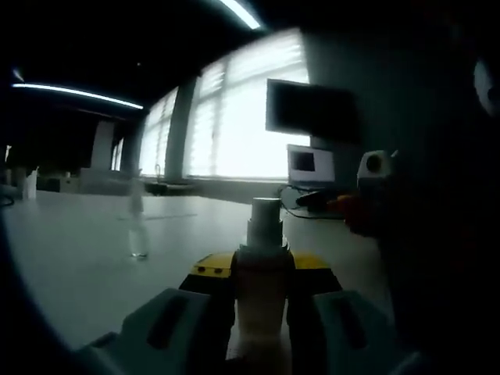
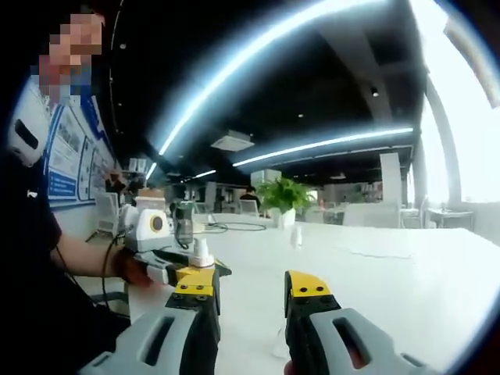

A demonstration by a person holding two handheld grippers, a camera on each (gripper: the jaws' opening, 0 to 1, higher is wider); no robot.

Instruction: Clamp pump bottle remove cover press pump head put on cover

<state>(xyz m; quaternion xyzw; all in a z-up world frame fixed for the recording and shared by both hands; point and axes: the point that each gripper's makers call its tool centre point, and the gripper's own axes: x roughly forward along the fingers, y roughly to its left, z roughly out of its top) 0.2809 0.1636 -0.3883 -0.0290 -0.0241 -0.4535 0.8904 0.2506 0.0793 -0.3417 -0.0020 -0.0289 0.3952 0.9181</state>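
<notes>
The pale pump bottle [image 1: 262,289] stands upright between the yellow-tipped jaws of my left gripper [image 1: 262,269], which is shut on its body. Its bare pump head [image 1: 264,215] rises above the jaws. A small clear cover [image 1: 138,234] stands alone on the white table further out to the left. In the right gripper view, my right gripper [image 2: 251,293] is open over the table with nothing between its jaws. The left gripper [image 2: 183,273] shows there at the left, holding the bottle [image 2: 202,251]. The clear cover [image 2: 297,236] stands beyond it.
The white table [image 2: 391,273] runs far ahead. A potted plant [image 2: 284,197] stands at its far end. A monitor [image 1: 308,109] and a laptop [image 1: 310,166] sit by the bright windows. A person's arm [image 2: 86,254] reaches in from the left.
</notes>
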